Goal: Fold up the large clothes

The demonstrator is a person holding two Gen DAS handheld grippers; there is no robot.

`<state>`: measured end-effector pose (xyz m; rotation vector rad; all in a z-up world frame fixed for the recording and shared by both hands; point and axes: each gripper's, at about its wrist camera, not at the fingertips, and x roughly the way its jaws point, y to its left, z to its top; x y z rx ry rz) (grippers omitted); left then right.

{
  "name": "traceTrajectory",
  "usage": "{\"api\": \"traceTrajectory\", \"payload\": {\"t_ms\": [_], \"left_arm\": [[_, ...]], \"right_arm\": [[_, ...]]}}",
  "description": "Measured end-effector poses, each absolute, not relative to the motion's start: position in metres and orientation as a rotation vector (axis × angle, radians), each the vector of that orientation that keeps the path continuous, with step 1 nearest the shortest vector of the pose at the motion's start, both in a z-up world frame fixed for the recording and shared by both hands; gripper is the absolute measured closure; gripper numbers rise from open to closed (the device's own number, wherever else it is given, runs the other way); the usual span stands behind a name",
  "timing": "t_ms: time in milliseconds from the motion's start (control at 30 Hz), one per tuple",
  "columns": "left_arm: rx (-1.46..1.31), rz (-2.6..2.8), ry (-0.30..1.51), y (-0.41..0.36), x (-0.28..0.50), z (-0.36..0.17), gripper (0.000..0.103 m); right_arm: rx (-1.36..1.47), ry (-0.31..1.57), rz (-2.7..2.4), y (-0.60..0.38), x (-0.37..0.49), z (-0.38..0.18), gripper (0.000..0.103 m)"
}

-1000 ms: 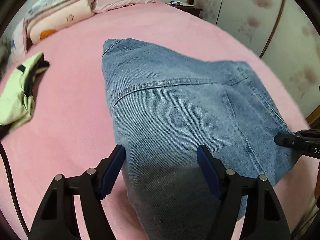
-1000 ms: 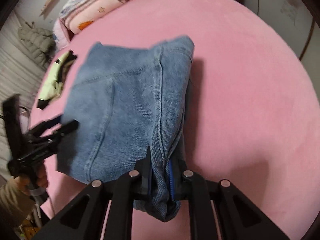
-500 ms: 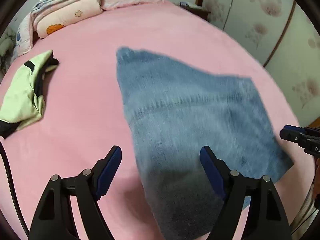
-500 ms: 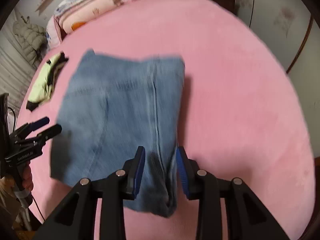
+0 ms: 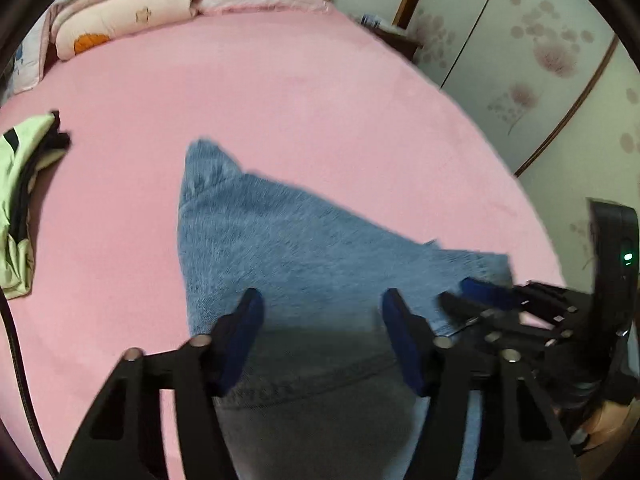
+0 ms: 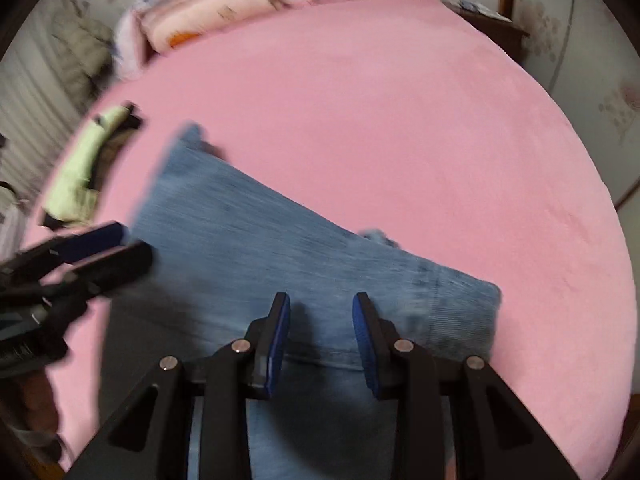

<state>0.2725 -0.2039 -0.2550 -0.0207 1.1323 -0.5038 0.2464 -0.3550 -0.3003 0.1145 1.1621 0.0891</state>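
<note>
While both views are smeared by motion blur, the folded blue denim garment (image 5: 304,256) is plain to see, spread flat across the lower middle of the left wrist frame on the pink plush bed cover (image 5: 280,92), one corner pointing toward the upper left. Its near edge runs under the black left gripper with blue pads (image 5: 322,320), whose fingers are spread wide with nothing between them. At lower right of that frame, the black right gripper with blue pads (image 5: 472,298) sits just over the denim's right corner.

Seen from the right wrist, the same denim (image 6: 280,240) fills the lower middle, and the right gripper (image 6: 322,320) is parted above it, released, with cloth visible through the gap. The left gripper (image 6: 108,248) enters from the left edge beside the denim. A crumpled pale green and black garment (image 5: 20,200) lies at the left edge, well apart from the denim, and stacked pink quilts (image 5: 120,12) rest at upper left.
</note>
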Motion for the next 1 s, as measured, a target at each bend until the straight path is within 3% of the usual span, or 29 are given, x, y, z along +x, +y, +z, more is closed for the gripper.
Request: {"api": "traceTrajectory", "payload": {"t_ms": [100, 167, 400, 467, 500, 567, 633, 733, 867, 1000], "left_arm": [[0.035, -0.48, 1.112, -0.2, 0.275, -0.266, 0.058], [0.051, -0.481, 1.096, -0.196, 0.273, -0.269, 0.063], [0.107, -0.477, 1.063, -0.199, 0.268, -0.276, 0.063], [0.111, -0.485, 1.069, -0.2, 0.269, -0.272, 0.058], [0.115, -0.489, 1.075, -0.2, 0.268, -0.269, 0.054], [0.132, -0.481, 1.084, -0.204, 0.265, -0.261, 0.027], [0.154, -0.457, 1.064, -0.203, 0.258, -0.249, 0.019], [0.167, -0.452, 1.05, -0.2, 0.249, -0.231, 0.019], [0.129, -0.432, 1.071, -0.191, 0.241, -0.208, 0.013], [0.102, -0.414, 1.071, -0.181, 0.234, -0.182, 0.011]], "right_arm": [[0.12, 1.155, 0.07, -0.372, 0.242, -0.306, 0.103], [0.136, 1.143, 0.058, -0.387, 0.235, -0.304, 0.103], [0.162, 1.14, 0.055, -0.395, 0.226, -0.315, 0.103], [0.177, 1.141, 0.051, -0.392, 0.229, -0.311, 0.103], [0.191, 1.138, 0.058, -0.392, 0.228, -0.308, 0.1], [0.212, 1.132, 0.059, -0.392, 0.227, -0.298, 0.099], [0.214, 1.122, 0.054, -0.395, 0.221, -0.286, 0.085], [0.242, 1.094, 0.061, -0.399, 0.21, -0.266, 0.066], [0.251, 1.063, 0.051, -0.398, 0.196, -0.239, 0.065], [0.254, 1.032, 0.054, -0.395, 0.182, -0.211, 0.043]]}}
